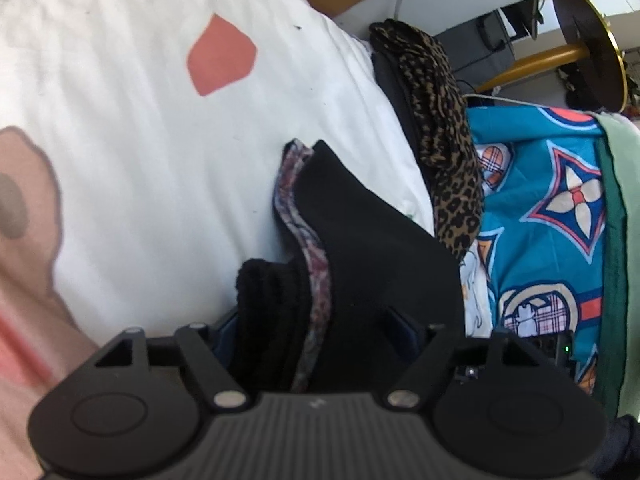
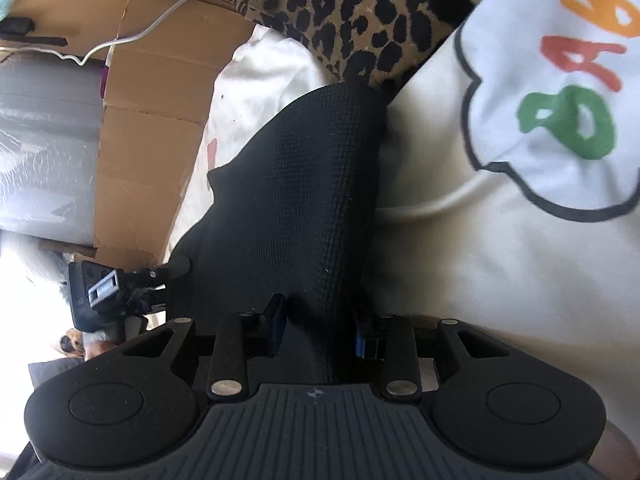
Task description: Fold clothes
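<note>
With both the left gripper (image 1: 316, 320) and right gripper (image 2: 320, 328) clamped on the black garment (image 1: 372, 240), keep it taut (edges level) while carrying it over the white bedding (image 1: 140, 120).

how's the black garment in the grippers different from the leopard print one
The black garment is plain and dark; the leopard print garment is tan with black spots. The black one is clamped in the left gripper and the right gripper; the leopard one is in neither gripper. In the left wrist view the leopard one lies bunched along the edge of the white bedding, while the black one shows a patterned inner layer. Both are fabric.
</note>
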Tool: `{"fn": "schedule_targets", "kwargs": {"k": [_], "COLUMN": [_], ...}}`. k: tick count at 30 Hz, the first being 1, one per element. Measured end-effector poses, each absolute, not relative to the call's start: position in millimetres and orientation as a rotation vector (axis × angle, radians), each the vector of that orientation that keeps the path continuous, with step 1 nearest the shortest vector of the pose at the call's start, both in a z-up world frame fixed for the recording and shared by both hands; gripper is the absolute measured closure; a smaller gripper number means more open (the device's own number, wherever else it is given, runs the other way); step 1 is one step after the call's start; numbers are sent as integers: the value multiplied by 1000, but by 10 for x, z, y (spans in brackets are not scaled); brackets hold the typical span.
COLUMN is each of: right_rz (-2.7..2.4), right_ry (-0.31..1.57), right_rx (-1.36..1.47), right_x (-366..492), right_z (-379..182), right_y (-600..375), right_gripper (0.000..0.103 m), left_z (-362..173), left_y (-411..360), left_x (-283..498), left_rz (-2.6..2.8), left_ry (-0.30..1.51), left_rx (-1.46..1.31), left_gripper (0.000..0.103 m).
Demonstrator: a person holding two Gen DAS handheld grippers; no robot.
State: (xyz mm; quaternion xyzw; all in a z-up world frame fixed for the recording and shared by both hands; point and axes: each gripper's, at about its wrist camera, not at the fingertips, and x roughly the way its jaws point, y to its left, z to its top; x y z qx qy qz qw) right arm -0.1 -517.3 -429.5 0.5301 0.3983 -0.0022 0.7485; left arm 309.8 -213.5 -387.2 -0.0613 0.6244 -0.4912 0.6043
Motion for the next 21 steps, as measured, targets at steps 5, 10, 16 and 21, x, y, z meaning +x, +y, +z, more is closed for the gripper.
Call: {"fn": "schedule_targets", "kwargs": {"k": [5, 10, 16, 21], "right_rz": [25, 27, -15, -27], "right_ry": [848, 841, 864, 852], "right_rx": [1129, 1140, 1162, 1178], "right_x": [81, 43, 60, 114], "right_z": [-4193, -4123, -4236, -4248], "right_y": [-5131, -5146, -5179, -5184], "right_gripper": [93, 91, 81, 88], "left_z": [-3813, -3768, -3842, -3802], "left_y": [-2122, -2170, -2249, -2202], "left_x": [3106, 3107, 3110, 3106], "left_rz": [-1164, -1167, -1156, -1160], "left_ry": [1436, 1437, 1460, 1441], "left_rx": [-92, -38, -39, -29], "left_gripper": [64, 59, 48, 63]}}
